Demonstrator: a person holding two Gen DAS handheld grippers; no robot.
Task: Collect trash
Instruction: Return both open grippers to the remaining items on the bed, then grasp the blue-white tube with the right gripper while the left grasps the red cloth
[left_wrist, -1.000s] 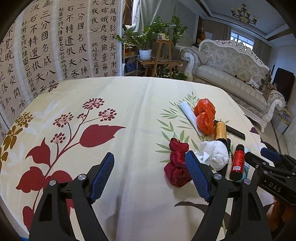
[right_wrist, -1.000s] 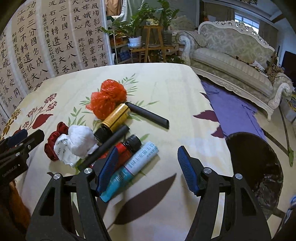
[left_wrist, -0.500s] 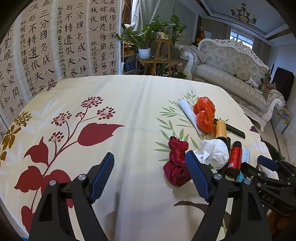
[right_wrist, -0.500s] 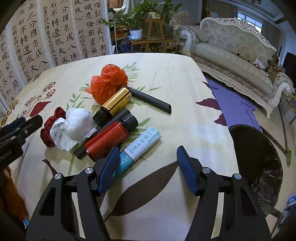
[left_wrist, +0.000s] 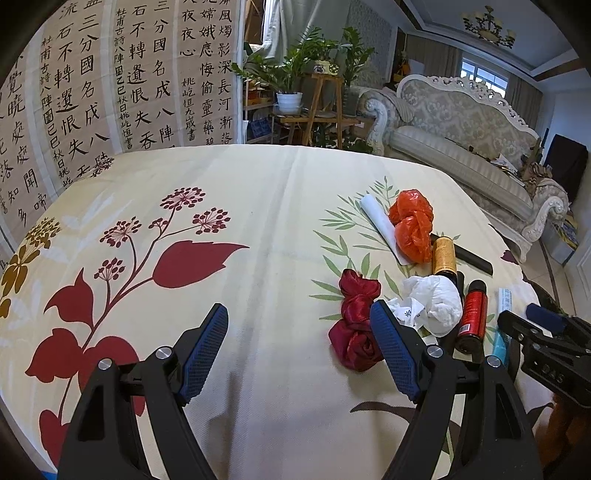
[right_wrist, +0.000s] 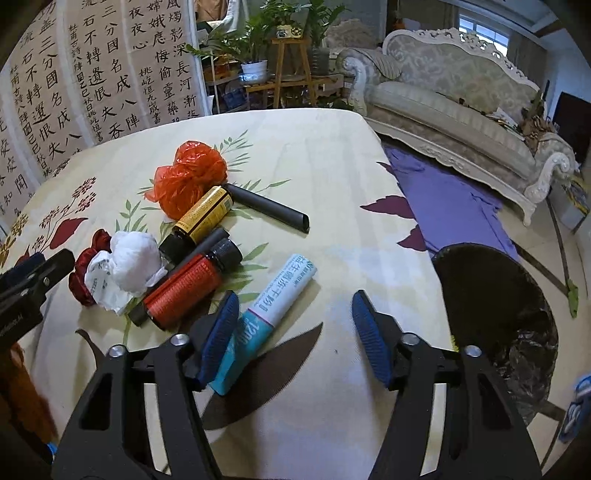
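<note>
Landmark: white-and-teal tube (right_wrist: 275, 317) lying on the floral tablecloth (right_wrist: 332, 184).
Right gripper (right_wrist: 293, 332): jaws have just been closing; tube's teal end sits by its left pad, contact possibly there, hard to tell; nothing gripped.
Left gripper (left_wrist: 299, 350): wide apart, empty, left of the tube.
Red bottle (right_wrist: 188, 284): just left of the tube.
Bin (right_wrist: 498, 314): right of the tube, off the table.
</note>
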